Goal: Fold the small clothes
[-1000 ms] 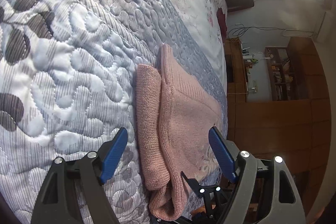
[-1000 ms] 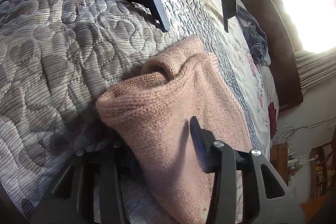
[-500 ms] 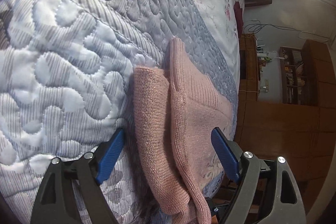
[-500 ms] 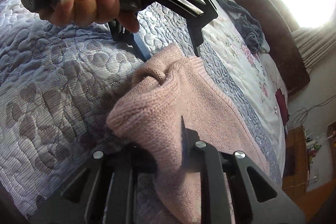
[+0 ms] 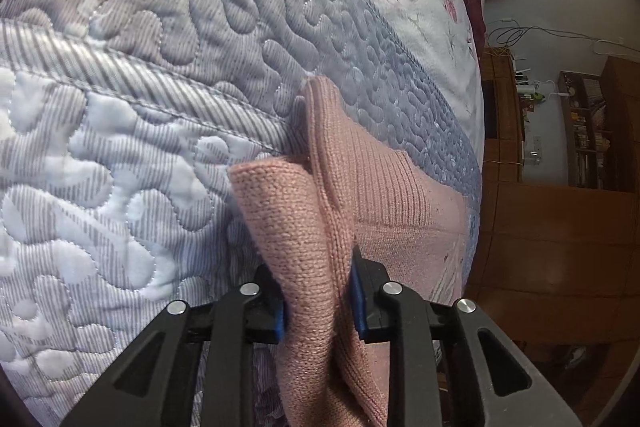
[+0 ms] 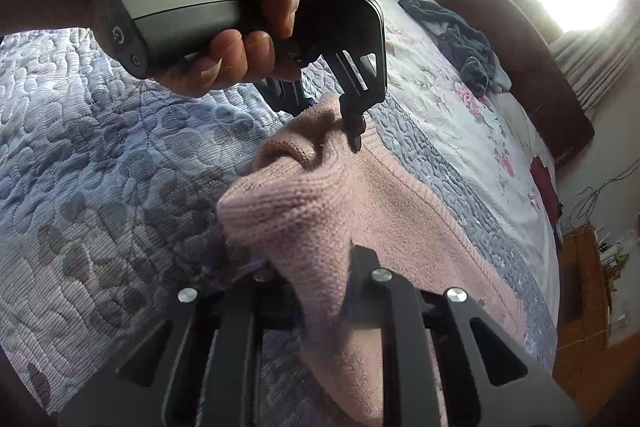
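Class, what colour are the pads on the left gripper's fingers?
Blue pads, clamped on the pink knitted garment; best seen in the left wrist view.

Your left gripper (image 5: pixel 318 301) pinched the pink knit garment (image 5: pixel 384 187) so that its blue pads (image 5: pixel 359 311) were mostly hidden by the fold. The garment's near end ran off the bottom edge. Beyond it, items on the wooden shelves (image 5: pixel 588 131) were too small to identify.
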Action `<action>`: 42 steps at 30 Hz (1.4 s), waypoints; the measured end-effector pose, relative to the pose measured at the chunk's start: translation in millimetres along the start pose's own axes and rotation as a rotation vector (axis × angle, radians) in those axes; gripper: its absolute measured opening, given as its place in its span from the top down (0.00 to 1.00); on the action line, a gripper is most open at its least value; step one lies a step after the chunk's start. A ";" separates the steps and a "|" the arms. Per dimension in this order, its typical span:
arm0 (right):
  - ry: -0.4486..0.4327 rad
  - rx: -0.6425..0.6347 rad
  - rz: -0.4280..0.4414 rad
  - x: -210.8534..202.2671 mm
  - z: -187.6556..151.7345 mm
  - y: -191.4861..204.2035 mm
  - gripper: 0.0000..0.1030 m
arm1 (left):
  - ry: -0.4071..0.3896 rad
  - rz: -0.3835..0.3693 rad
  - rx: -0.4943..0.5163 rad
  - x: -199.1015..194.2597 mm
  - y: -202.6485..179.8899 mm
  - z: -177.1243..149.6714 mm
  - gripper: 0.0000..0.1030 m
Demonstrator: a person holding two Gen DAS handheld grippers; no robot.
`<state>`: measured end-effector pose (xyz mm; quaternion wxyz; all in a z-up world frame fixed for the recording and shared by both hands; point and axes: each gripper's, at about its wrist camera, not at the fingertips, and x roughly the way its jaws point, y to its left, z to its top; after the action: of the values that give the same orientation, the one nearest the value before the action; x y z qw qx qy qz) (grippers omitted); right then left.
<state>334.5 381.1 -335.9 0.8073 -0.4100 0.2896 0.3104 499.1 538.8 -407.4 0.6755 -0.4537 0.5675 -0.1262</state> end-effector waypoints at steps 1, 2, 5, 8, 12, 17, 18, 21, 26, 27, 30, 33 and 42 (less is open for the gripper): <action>-0.003 0.008 0.003 -2.0 0.1 -0.7 0.86 | -0.004 0.000 0.004 -2.2 -2.7 -0.8 0.77; -0.006 0.016 0.003 -3.8 0.4 -2.5 0.86 | -0.009 0.002 0.008 -4.7 -5.9 -1.2 0.78; -0.015 0.041 0.008 -10.3 1.6 -7.7 0.87 | -0.018 0.019 0.027 -12.2 -19.6 -3.4 0.78; -0.022 0.072 0.011 -16.1 1.9 -17.0 0.87 | -0.026 0.040 0.057 -22.1 -36.7 -4.2 0.79; -0.036 0.107 0.011 -27.0 3.0 -30.9 0.87 | -0.035 0.065 0.095 -31.6 -64.1 -7.0 0.79; -0.053 0.165 0.023 -41.7 1.1 -47.1 0.87 | -0.041 0.109 0.137 -36.5 -100.5 -9.4 0.79; -0.058 0.176 0.024 -44.6 0.1 -50.6 0.87 | -0.041 0.120 0.147 -37.1 -108.7 -10.1 0.79; -0.070 0.219 0.025 -53.4 -2.5 -63.5 0.88 | -0.049 0.152 0.183 -37.7 -135.2 -12.6 0.80; -0.097 0.327 0.042 -69.5 -9.1 -91.0 0.88 | -0.056 0.198 0.233 -36.5 -177.3 -18.0 0.80; -0.103 0.343 0.042 -72.6 -10.9 -96.1 0.88 | -0.056 0.208 0.244 -35.5 -185.1 -19.6 0.80; -0.118 0.387 0.048 -80.0 -17.7 -108.0 0.88 | -0.055 0.232 0.270 -31.4 -208.2 -23.1 0.80; -0.126 0.429 0.052 -86.1 -26.0 -122.3 0.88 | -0.051 0.256 0.290 -23.3 -227.2 -26.0 0.80; -0.138 0.544 0.068 -92.5 -62.9 -159.2 0.88 | -0.026 0.322 0.353 19.1 -277.4 -38.9 0.80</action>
<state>379.5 228.8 -223.5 0.8945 -0.1462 0.3201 0.2756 566.5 353.0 -207.9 0.7628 -0.2338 0.5932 -0.1081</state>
